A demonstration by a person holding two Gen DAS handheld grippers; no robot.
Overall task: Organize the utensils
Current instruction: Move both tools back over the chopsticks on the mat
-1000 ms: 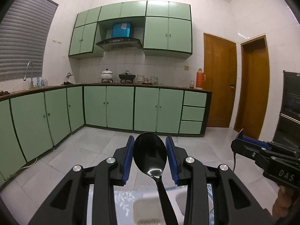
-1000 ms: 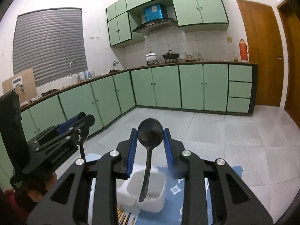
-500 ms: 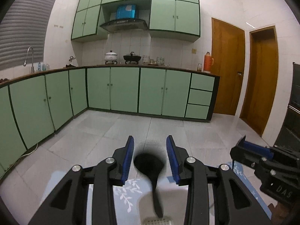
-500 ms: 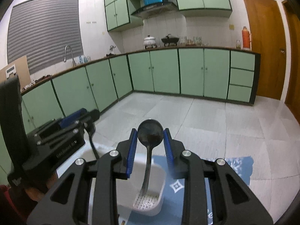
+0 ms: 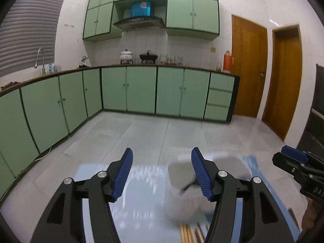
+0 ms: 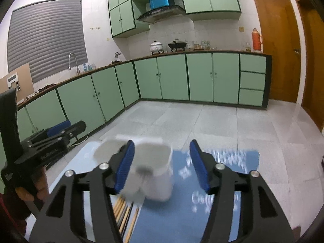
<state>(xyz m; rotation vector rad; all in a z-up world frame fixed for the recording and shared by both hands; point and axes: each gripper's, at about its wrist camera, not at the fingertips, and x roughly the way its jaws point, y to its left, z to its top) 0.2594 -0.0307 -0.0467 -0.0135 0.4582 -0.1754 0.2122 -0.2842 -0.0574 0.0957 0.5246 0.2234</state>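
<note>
The left gripper (image 5: 162,172) is seen w/ its blue-padded jaws spread wide, having just been opening; nothing is gripped, and only the blue patterned mat (image 5: 141,192) is seen through most of the gap. A white utensil holder (image 5: 182,198), blurred, is found below and just inside the right-hand jaw, partly hidden behind it; a dark streak, prob. a spoon handle (image 5: 187,185), is made out in it next to that jaw's pad, but blur prevents more being told. Wooden chopsticks (image 5: 188,233) are seen lying on the mat under the holder, near the right-hand jaw's base. The right gripper (image 6: 162,162) is likewise held wide apart, jaws just having been opening, w/ nothing clamped. In the right wrist view the holder (image 6: 158,174) is placed behind the left-hand jaw and reaches into the gap; its contents are too smeared to be identified. Chopsticks (image 6: 123,212) are laid on the mat (image 6: 202,182) below that same jaw. Each gripper is caught at the edge of the other's view, approx. level w/ the jaws.
</note>
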